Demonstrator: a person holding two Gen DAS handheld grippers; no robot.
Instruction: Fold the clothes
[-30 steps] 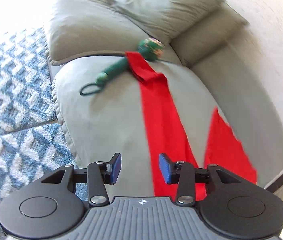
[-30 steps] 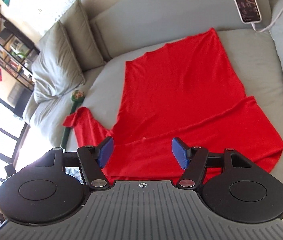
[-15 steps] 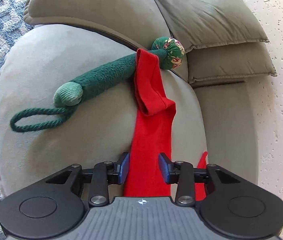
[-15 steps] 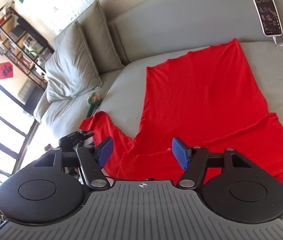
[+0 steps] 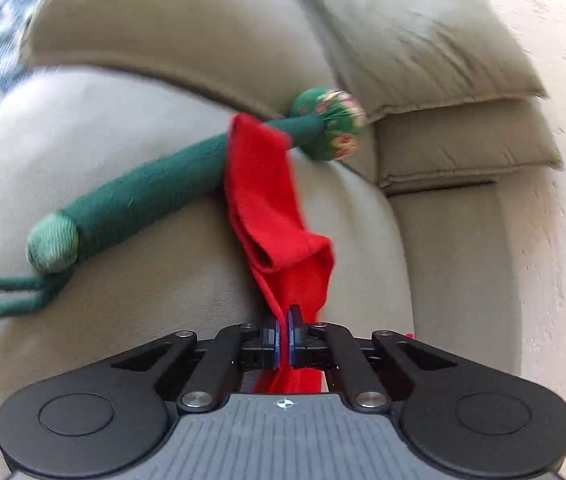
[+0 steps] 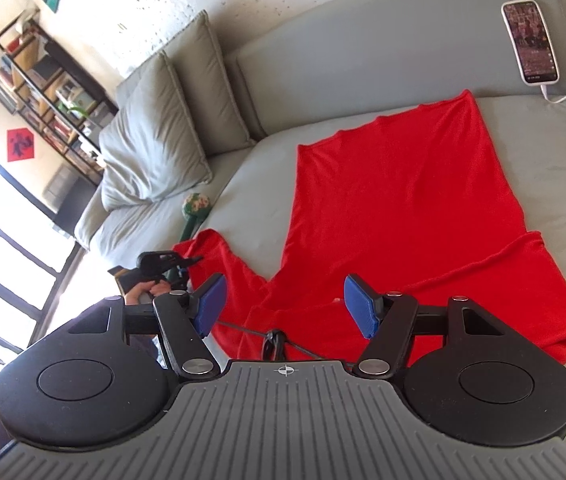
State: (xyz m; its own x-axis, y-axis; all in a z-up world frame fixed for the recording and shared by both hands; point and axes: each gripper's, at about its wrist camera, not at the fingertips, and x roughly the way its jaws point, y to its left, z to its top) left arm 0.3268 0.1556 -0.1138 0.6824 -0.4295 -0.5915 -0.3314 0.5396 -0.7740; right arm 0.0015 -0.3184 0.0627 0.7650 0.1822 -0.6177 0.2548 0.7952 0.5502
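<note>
Red garment point(image 6: 399, 216) lies spread flat on the grey sofa point(image 6: 363, 64); no completed fold is visible, so the task is judged to be at an early stage. Left wrist view: left gripper point(image 5: 282, 336) has just closed, jaws clamped on the sleeve point(image 5: 267, 200), whose end is draped over a green massage stick point(image 5: 143, 200). Right wrist view: right gripper point(image 6: 283, 306) hangs above the garment's near edge, jaws apart, gripping nothing. Folding of sleeve and body remains.
</note>
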